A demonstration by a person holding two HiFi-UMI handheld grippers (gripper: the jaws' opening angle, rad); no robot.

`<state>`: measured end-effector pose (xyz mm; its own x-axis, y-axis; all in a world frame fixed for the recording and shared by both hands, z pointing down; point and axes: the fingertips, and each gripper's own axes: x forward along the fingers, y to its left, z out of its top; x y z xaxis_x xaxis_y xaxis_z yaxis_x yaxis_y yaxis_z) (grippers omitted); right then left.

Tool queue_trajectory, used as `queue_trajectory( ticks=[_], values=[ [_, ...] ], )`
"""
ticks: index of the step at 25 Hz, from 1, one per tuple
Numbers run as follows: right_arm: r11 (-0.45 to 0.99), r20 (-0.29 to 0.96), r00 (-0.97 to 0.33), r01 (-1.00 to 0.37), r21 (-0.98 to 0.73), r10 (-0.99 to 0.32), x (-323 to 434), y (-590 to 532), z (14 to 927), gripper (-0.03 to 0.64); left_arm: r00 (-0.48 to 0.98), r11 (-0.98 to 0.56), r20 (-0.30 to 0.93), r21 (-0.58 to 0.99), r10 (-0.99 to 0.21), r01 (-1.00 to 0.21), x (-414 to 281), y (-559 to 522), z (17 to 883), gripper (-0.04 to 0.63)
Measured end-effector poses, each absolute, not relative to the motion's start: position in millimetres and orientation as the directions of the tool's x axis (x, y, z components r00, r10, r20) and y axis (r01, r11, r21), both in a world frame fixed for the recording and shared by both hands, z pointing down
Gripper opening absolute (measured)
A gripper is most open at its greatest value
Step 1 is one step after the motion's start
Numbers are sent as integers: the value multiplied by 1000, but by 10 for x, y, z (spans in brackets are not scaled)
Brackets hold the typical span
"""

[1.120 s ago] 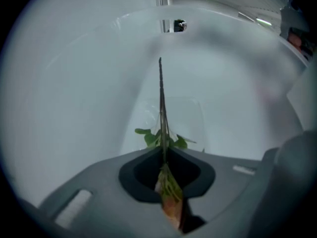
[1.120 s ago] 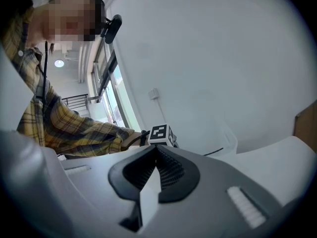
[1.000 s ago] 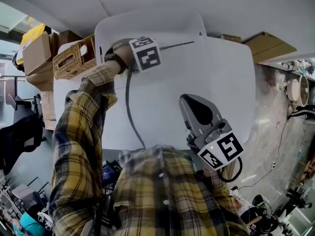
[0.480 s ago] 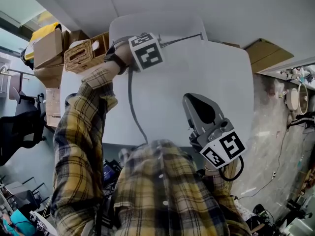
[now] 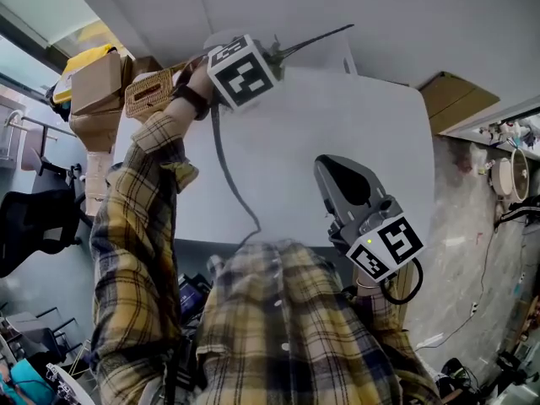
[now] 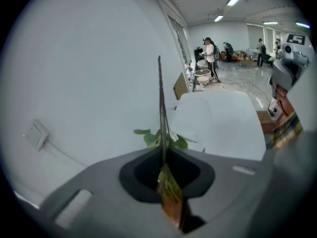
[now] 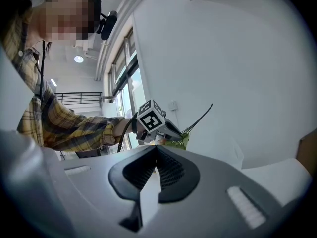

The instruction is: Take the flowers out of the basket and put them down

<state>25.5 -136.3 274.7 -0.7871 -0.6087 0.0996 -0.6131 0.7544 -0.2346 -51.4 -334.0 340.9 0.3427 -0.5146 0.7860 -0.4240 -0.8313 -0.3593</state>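
My left gripper is raised above the far left of the white table, shut on a flower. Its thin dark stem points right past the marker cube. In the left gripper view the stem runs straight out from the closed jaws, with green leaves at the tips and orange petals inside. The wicker basket sits just left of that hand, its inside hidden. Over the table's near right, my right gripper is shut with nothing in it. It sees the left gripper and the stem.
Cardboard boxes with a yellow item on top are stacked left of the basket. A white wall stands behind the table. Flat cardboard leans at the right. A black office chair stands on the floor at the left.
My left gripper has lifted up and away from the table with the flower stem in it. The right gripper has hardly moved.
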Motion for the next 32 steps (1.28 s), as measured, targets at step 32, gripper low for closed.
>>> queue_trajectory(
  ticks=[32],
  values=[
    [759, 91, -770, -638, -126, -632, 382, -1098, 2567, 3, 585, -718, 422, -314, -692, -622, -375, -1421, 2490, 35]
  ],
)
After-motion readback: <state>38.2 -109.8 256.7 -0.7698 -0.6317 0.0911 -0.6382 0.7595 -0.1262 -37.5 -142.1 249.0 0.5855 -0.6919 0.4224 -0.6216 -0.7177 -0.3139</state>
